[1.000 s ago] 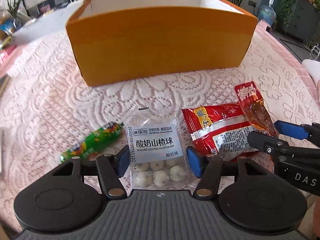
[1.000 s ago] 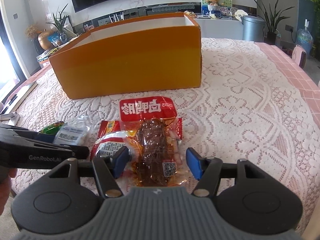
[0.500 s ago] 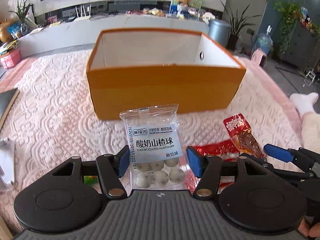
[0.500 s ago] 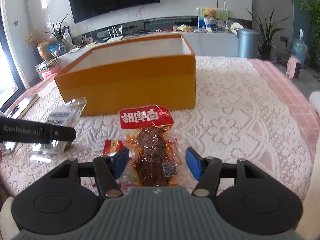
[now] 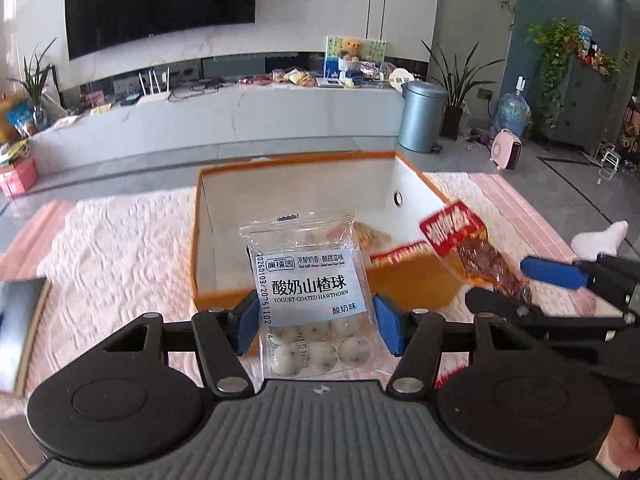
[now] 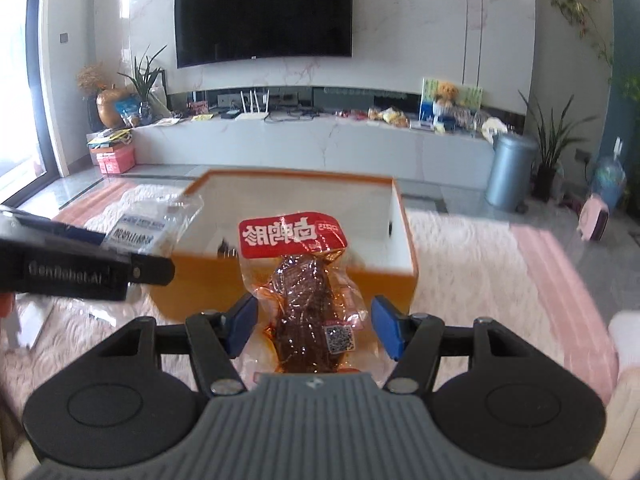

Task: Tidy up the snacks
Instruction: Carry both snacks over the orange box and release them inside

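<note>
Left gripper [image 5: 314,322] pinches a clear hawthorn-ball packet [image 5: 310,294] by its lower part, holding it upright just before the near wall of the orange box [image 5: 412,284]. Right gripper [image 6: 314,326] clamps a red-topped meat pouch [image 6: 308,296] the same way, raised near the box's front edge. Both packets look light, soft and slick — film that crumples, so a grip across the filled lower half seems safest. Some snacks already lie inside the box.
</note>
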